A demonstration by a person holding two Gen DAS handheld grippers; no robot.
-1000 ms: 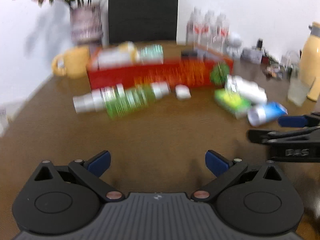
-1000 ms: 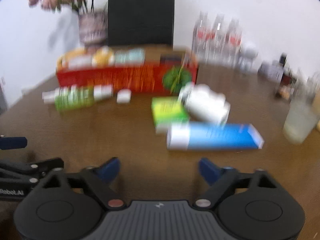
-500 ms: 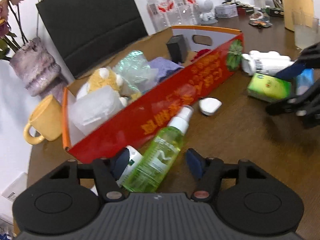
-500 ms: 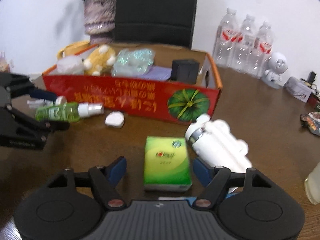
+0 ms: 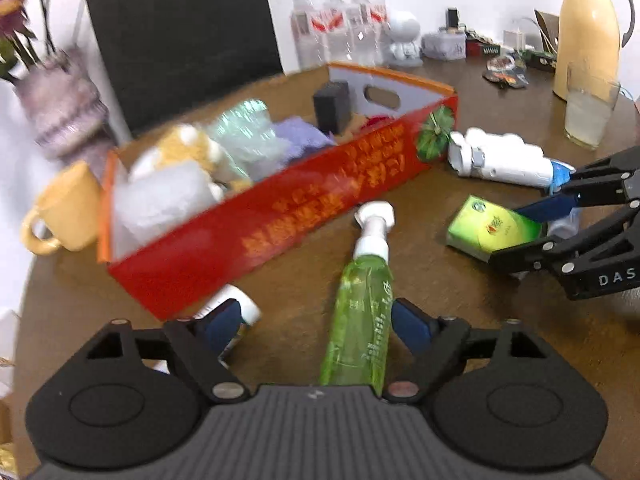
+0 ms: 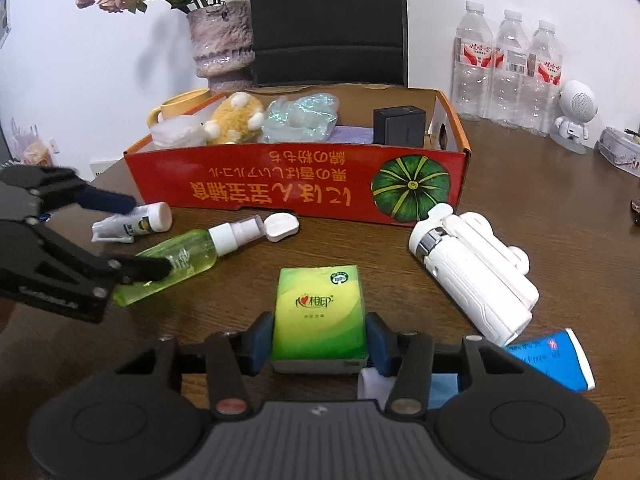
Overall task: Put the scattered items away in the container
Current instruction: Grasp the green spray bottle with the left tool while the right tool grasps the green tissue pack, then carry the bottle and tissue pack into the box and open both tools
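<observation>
both cameras sit low over the table (image 6: 520, 184), close in, facing the red box (image 5: 280, 216), which both views share.

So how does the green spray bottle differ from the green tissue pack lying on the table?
The green spray bottle is see-through, long and round, with a white pump top; the green tissue pack is opaque, flat and boxy. The bottle lies slanted between the left claw's wide-apart jaws; the pack lies between the right claw's jaws, close against its sides. Both are green and rest on the brown table.
</observation>
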